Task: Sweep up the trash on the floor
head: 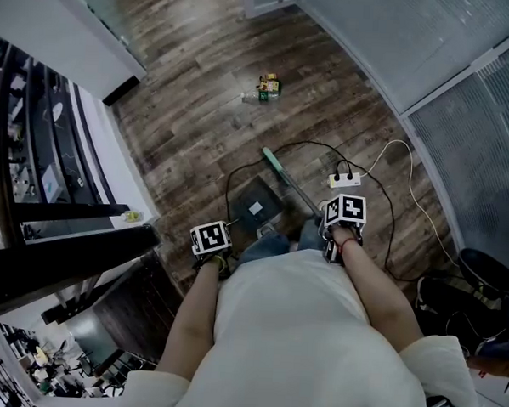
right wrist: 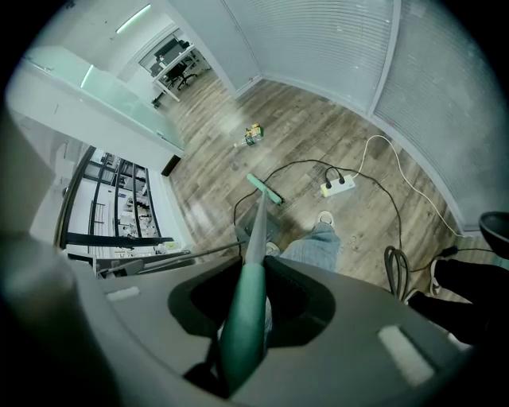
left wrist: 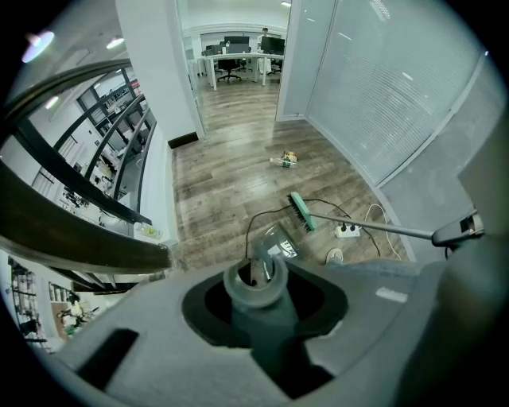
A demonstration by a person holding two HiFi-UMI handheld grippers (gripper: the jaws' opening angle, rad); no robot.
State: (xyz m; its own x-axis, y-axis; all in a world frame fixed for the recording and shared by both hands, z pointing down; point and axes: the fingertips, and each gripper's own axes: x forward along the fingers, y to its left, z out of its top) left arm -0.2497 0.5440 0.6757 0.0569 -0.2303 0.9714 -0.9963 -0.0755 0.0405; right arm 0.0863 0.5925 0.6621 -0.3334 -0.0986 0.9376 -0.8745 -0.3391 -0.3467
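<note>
Both bare forearms reach down and forward from the white-shirted torso. Each ends in a marker cube printed with black-and-white squares that carry no letters.

The left hand-held gripper (head: 211, 241) is pressed together on the grey tubular handle (left wrist: 256, 280) of the dustpan (head: 256, 209). The dark pan stands on the wooden floor (head: 182, 126) just ahead of the left hand-held gripper, at about 1 o'clock. It carries a small white label whose print is too small to read.

The right hand-held gripper (head: 344, 216), held slightly further forward, pinches the green grip of the broom (right wrist: 242, 318). From there the shaft slants toward 10 o'clock and ends at the green broom head (head: 274, 163), which is down at the floor just beyond the dustpan.

Near the right hand-held gripper, at its 12 o'clock, lies a white power strip (head: 343, 180) with two black plugs in it. Dark and pale cords loop across the boards around it.

The trash (head: 265, 87) is a small cluster of yellow-green packaging with a clear piece beside it, and no wording on it can be made out. It lies on the floor beyond the broom head, well apart from both hand-held grippers, at roughly 12 o'clock of the left one and 11 o'clock of the right.

Farthest off, the left gripper view shows a desk (left wrist: 231, 62) with dark chairs at the end of the room.
</note>
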